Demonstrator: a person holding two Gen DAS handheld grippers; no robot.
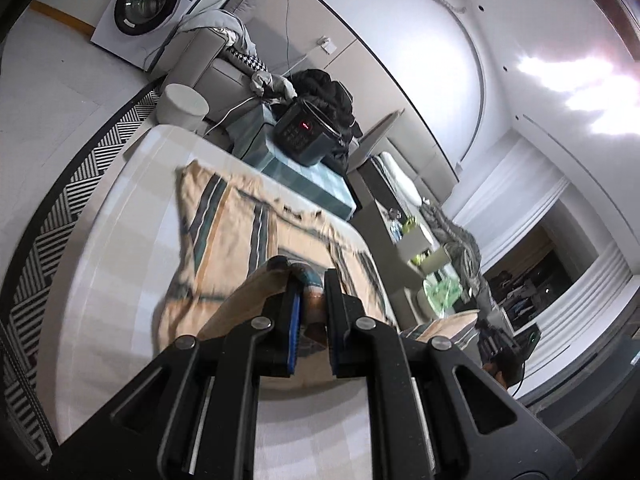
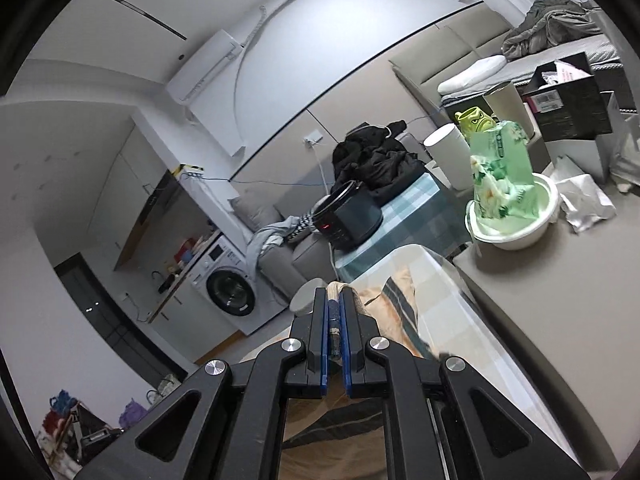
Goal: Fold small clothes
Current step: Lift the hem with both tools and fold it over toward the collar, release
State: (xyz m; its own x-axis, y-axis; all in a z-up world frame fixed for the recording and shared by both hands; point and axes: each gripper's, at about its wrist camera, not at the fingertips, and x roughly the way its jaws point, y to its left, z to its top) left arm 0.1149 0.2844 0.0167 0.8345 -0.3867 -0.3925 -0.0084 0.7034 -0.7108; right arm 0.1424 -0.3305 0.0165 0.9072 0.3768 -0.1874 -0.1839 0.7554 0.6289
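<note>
Currently two tools, left tool (image 1: 311,280) and right tool (image 2: 335,300), grip one garment (image 1: 224,232).

Right tongs (image 2: 335,304) pinch the striped garment's (image 2: 394,312) edge.

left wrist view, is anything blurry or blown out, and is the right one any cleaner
Left wrist view: the striped garment is motion-smeared near the left gripper, and a window glare patch is blown out at upper right. Right wrist view: sharper and evenly lit, with the right gripper crisp, though fisheye bends the walls and the air conditioner.
</note>
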